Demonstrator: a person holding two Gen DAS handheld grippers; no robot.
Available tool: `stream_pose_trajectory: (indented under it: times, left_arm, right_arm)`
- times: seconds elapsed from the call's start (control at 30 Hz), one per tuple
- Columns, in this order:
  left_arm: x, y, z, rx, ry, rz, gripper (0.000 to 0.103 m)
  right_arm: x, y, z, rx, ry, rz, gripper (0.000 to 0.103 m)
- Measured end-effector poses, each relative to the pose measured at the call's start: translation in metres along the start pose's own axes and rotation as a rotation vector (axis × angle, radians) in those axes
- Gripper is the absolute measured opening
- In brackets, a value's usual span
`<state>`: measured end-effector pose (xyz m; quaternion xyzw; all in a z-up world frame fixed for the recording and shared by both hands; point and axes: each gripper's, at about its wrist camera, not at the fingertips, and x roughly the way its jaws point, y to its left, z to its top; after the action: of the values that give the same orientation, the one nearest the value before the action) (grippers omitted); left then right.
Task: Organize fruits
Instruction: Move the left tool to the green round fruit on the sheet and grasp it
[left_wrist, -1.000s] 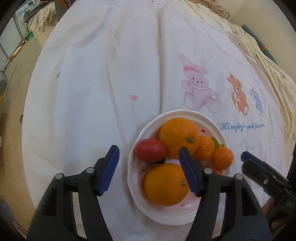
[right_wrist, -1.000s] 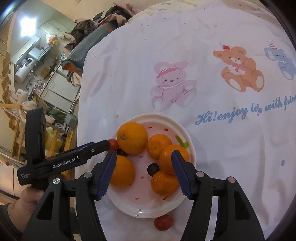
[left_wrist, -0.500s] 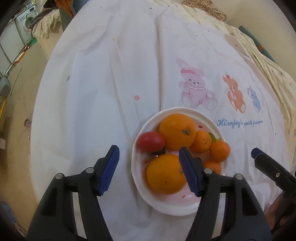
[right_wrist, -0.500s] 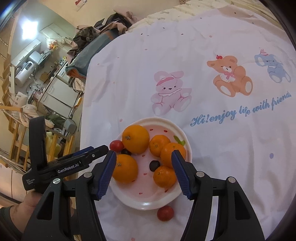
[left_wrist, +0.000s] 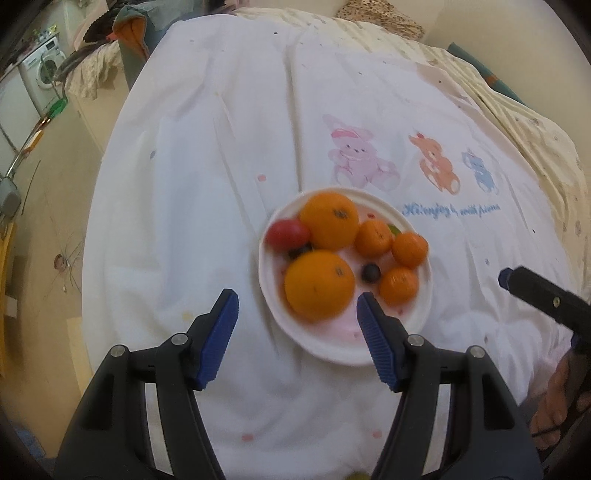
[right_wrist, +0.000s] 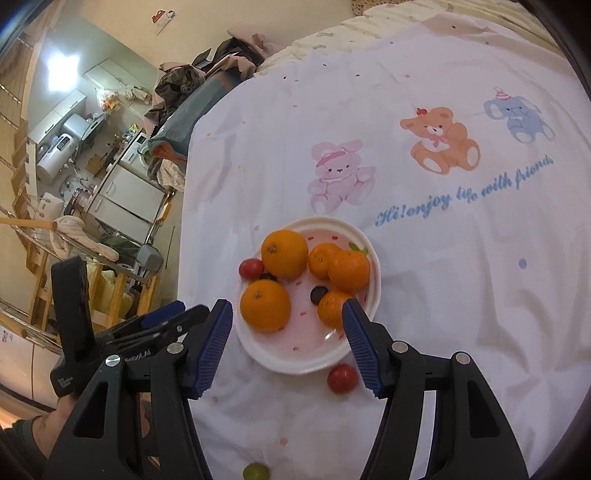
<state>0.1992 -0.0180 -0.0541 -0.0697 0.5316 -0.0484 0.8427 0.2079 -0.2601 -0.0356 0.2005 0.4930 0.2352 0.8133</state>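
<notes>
Right wrist view – right hand-held gripper (right_wrist: 287, 319) spread above plate (right_wrist: 373, 254), empty

**Fruit on and around the plate**

A white plate (right_wrist: 365, 332) holds two large oranges (right_wrist: 284, 253) (right_wrist: 265, 305), three small mandarins (right_wrist: 349, 271) clustered on its right, a red tomato (right_wrist: 250, 268) at the left rim and two dark grapes (right_wrist: 318, 294) (one half hidden). Off the plate lie a second tomato (right_wrist: 342, 378), just beside the near rim, and a green grape (right_wrist: 255, 471) nearer the camera.
</notes>
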Motion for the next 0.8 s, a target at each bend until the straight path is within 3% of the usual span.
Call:
stream_pose_trajectory:
  times: [0.37,0.5,0.63,0.8]
  left_arm:
    - [-0.026,-0.004,-0.051,0.04,-0.004,-0.006,0.063]
    - [-0.026,-0.008,-0.079,0.055,0.06,0.031,0.063]
    - [-0.028,-0.022,-0.109,0.088,0.117,0.016,0.063]
    - [-0.018,-0.058,-0.151,0.258,0.206,0.004,0.063]
  right_arm:
    - [-0.022,-0.004,-0.037,0.007,0.016,-0.082,0.065]
    - [-0.028,-0.013,-0.046,0.056,0.022,-0.091,0.065]
    - [-0.033,-0.02,-0.053,0.078,0.029,-0.126,0.065]
    - [-0.034,-0.03,-0.059,0.117,0.049,-0.148,0.065]
